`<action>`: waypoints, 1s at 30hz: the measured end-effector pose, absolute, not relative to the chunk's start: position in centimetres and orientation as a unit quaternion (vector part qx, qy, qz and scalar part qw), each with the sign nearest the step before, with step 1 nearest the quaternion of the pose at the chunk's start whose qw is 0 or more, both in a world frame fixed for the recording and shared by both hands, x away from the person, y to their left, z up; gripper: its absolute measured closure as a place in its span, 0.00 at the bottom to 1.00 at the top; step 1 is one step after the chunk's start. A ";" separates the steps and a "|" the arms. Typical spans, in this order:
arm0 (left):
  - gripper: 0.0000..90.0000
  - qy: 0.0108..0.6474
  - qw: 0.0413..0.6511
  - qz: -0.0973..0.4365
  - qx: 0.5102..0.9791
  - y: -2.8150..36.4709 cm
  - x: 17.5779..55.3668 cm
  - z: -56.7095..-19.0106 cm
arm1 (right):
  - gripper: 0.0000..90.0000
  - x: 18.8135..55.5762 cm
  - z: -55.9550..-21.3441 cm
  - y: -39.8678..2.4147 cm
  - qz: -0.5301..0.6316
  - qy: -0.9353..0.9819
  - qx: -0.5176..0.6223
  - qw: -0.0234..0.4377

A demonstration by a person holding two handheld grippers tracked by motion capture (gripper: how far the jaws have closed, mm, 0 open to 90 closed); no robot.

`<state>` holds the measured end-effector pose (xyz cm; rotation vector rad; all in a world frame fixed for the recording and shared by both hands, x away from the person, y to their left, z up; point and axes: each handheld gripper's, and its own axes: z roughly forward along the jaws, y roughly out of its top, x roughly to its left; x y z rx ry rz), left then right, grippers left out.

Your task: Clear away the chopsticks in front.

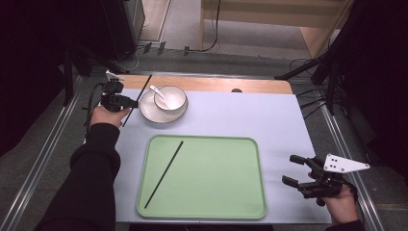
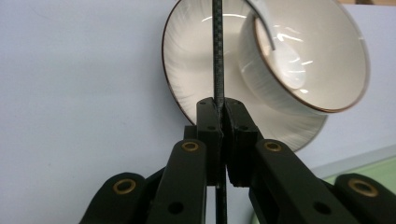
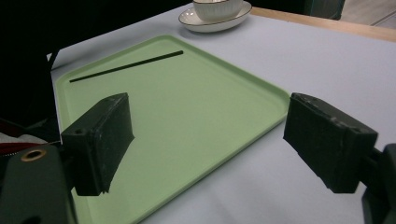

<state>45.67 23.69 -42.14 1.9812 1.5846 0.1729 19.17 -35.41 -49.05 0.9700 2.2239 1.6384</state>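
My left gripper (image 1: 134, 102) is at the table's far left, shut on a thin black stick (image 1: 146, 84) that slants in front of the saucer. In the left gripper view the stick (image 2: 218, 56) stands upright, pinched between the closed jaws of my left gripper (image 2: 219, 109). A second black stick (image 1: 164, 173) lies diagonally on the green tray (image 1: 216, 202). My right gripper (image 1: 290, 169) hovers open at the tray's right edge. In its own view the right gripper (image 3: 205, 135) has nothing between its jaws, with the tray (image 3: 201, 107) and its stick (image 3: 126, 66) beyond.
A white bowl (image 1: 170, 97) with a white spoon (image 1: 158, 92) stands on a saucer (image 1: 153, 114) behind the tray, close to the held stick. A pale blue mat (image 1: 250, 115) covers the table. Cables and dark stands ring the table edges.
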 end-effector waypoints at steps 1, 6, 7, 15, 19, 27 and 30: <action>0.96 0.592 0.301 0.062 0.745 23.7 45.4 -41.6 | 0.18 19.2 -49.0 -35.4 0.556 0.755 0.329 0.107; 0.96 0.568 0.317 0.046 0.758 22.5 43.6 -39.6 | 0.18 19.1 -49.0 -35.3 0.557 0.755 0.328 0.106; 0.96 0.568 0.317 0.046 0.758 22.5 43.6 -39.6 | 0.18 19.1 -48.9 -35.3 0.558 0.755 0.328 0.106; 0.96 0.527 0.325 0.027 0.785 19.8 40.9 -39.0 | 0.18 19.0 -48.9 -35.3 0.557 0.755 0.329 0.107; 0.96 0.511 0.325 0.022 0.795 18.6 39.5 -39.5 | 0.18 19.0 -48.9 -35.2 0.557 0.756 0.327 0.108; 0.96 0.490 0.336 0.007 0.804 17.4 36.1 -41.5 | 0.18 19.0 -48.9 -35.4 0.558 0.753 0.330 0.111; 0.96 0.488 0.346 0.004 0.801 17.5 34.8 -42.1 | 0.18 19.0 -48.9 -35.4 0.558 0.753 0.330 0.111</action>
